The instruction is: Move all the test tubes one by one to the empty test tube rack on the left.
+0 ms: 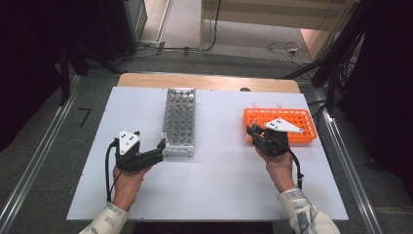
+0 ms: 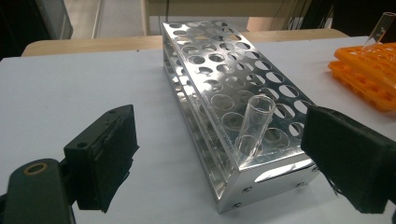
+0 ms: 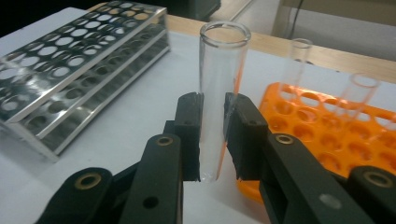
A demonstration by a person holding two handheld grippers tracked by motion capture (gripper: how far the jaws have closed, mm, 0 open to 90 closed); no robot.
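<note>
In the high view the clear glass test tube (image 3: 218,100) clamped by the right gripper (image 1: 255,132) is hard to make out against the orange plastic tube rack (image 1: 303,132), and that gripper's dark body covers the rack's near left corner. The right gripper view settles it: the two black jaws are pressed together on the lower half of the tube, which stands upright between them, its open mouth at twelve o'clock and its rounded bottom just below the pads, clear of the white table top (image 1: 224,180). Two more clear tubes (image 3: 356,100) stand in the orange rack at about two o'clock from the held one, faint and blurred, and the rack's right side is cut off by the frame edge. The left gripper (image 1: 162,146) rests with its jaws wide apart and nothing between the pads; it sits at the near short end of the shiny metal tube rack (image 1: 179,122), at about nine o'clock from the right gripper. In the left gripper view a single clear tube (image 2: 254,123) leans in a hole at the near corner of the metal rack, just inside the right-hand jaw, not touched by it. That jaw hides part of the rack's corner. Dark stands and cables crowd the floor beyond the table.
</note>
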